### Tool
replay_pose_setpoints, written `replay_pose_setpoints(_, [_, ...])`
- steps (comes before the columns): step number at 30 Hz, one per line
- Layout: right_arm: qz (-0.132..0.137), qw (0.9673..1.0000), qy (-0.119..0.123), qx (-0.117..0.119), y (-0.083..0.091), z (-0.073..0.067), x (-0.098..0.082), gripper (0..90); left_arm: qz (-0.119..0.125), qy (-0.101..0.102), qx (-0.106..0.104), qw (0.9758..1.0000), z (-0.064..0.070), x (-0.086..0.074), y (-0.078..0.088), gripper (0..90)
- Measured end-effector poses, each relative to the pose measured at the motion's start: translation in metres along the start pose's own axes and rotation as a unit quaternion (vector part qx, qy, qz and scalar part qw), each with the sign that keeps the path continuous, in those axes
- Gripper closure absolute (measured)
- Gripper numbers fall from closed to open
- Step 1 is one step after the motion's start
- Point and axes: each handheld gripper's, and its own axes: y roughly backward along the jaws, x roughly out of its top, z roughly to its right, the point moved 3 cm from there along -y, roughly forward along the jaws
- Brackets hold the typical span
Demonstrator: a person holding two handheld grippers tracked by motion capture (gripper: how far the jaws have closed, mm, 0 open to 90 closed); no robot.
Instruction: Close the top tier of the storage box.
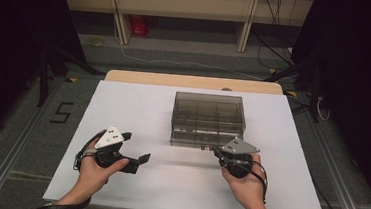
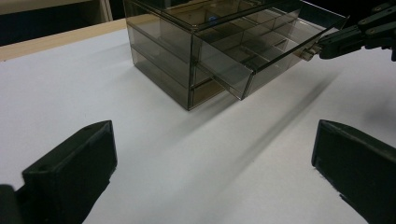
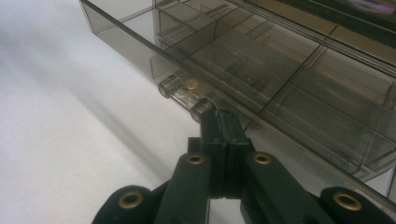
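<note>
- The smoked plastic drawer box (image 1: 207,117) stands a little past the middle of the white worktop (image 1: 123,109), toward the far edge; it is the only block on the surface.
- Its top drawer (image 2: 261,51) juts out toward the near edge and overhangs the worktop in front of the box.
- The right gripper (image 1: 217,150) is shut on the drawer's clear handle (image 3: 184,95), closing off the space before the box.
- The left gripper (image 1: 137,151), jaws wide apart, sits near the near-left corner.
- The left edge, right edge and far corners lie bare.
</note>
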Motion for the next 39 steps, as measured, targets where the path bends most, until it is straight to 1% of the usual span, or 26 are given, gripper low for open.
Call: replay_pose_setpoints(39, [0.004,0.9999,-0.008,-0.01,-0.0085,0.0059,0.0062,90.0,-0.001,-0.002,-0.001,1.0,0.0003,-0.0001,-0.0004,0.0])
